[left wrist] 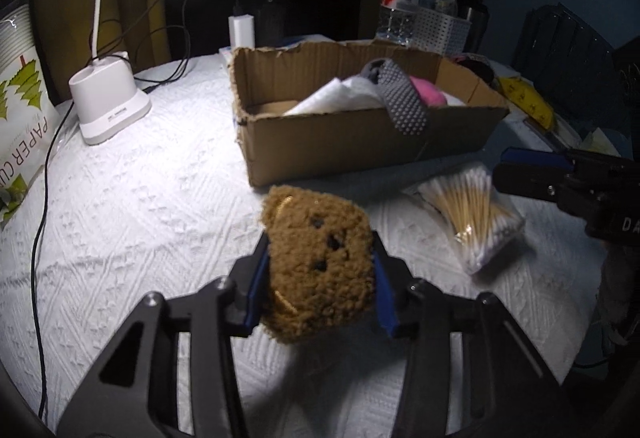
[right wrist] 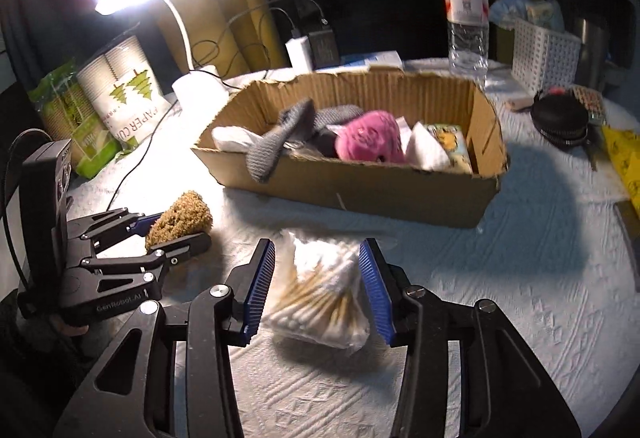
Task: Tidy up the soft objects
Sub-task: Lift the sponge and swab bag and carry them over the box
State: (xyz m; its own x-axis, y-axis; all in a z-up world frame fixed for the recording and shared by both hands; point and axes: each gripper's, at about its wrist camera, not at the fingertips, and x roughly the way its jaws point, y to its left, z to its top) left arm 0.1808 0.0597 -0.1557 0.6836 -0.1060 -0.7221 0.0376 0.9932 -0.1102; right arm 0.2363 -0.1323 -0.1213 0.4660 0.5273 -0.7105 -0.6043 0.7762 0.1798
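Observation:
My left gripper point(left wrist: 318, 270) is shut on a brown fuzzy plush pouch point(left wrist: 318, 258) with a gold zipper and holds it above the white cloth; it also shows in the right wrist view point(right wrist: 180, 218). My right gripper point(right wrist: 318, 294) is open, its blue pads on either side of a clear bag of cotton swabs point(right wrist: 320, 298) lying on the cloth, also in the left wrist view point(left wrist: 468, 214). A cardboard box point(right wrist: 360, 190) behind holds a grey sock point(right wrist: 276, 142), a pink plush point(right wrist: 368, 138), white tissue and a small printed pack.
A white desk lamp base point(left wrist: 108, 102) and cables stand at the left, with a paper cup pack point(right wrist: 124, 98). A water bottle point(right wrist: 466, 6), white basket point(right wrist: 544, 50), black round case point(right wrist: 560, 118) and yellow item point(right wrist: 624, 154) lie behind and right of the box.

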